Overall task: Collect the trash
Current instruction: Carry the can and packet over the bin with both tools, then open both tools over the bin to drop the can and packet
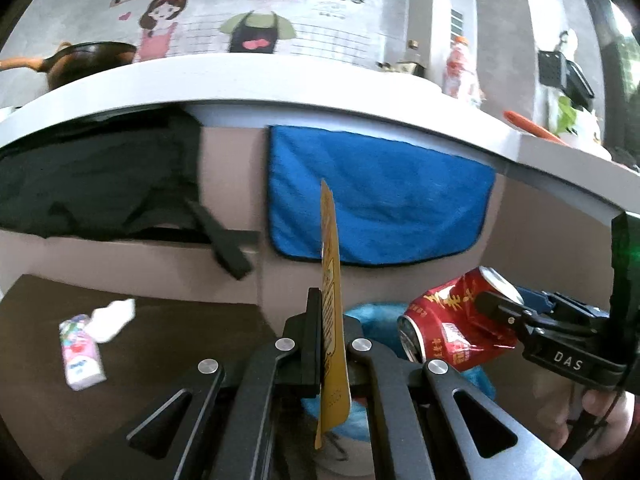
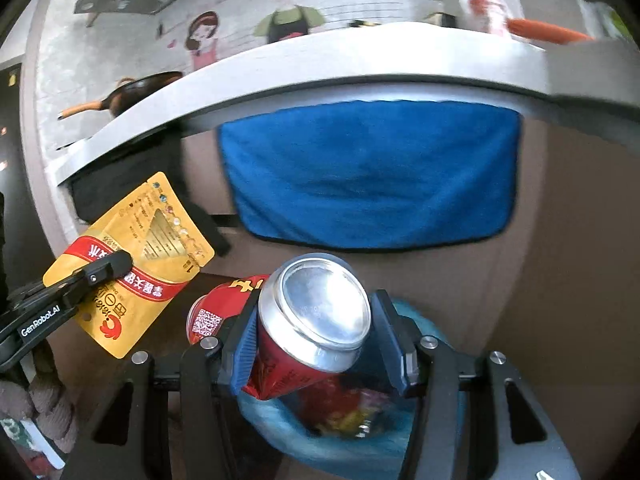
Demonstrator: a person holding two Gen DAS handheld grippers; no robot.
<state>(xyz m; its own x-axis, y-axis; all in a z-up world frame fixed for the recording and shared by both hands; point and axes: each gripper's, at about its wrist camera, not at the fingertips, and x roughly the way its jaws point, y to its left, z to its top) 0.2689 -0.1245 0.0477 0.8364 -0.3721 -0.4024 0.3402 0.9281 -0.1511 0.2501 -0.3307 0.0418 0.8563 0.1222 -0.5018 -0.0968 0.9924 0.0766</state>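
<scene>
Left gripper (image 1: pixel 334 344) pinched on flat yellow foil snack pouch (image 1: pixel 331 296), edge-on above blue-lined trash bin (image 1: pixel 372 312). Right gripper (image 2: pixel 316 344) clamped around crushed red aluminium can (image 2: pixel 316 320), over the bin rim (image 2: pixel 432 328). Far behind, blue cloth (image 2: pixel 368 176) hanging below the grey counter edge (image 2: pixel 320 76).

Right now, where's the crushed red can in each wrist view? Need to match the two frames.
Left wrist view: crushed red can at lower right, clamped in the right gripper coming in from the right edge, above the blue-lined bin.
Right wrist view: same can at centre, silver end toward the camera, between the blue-padded fingers.
Shared landmark: the blue towel hanging under the counter edge.
</scene>
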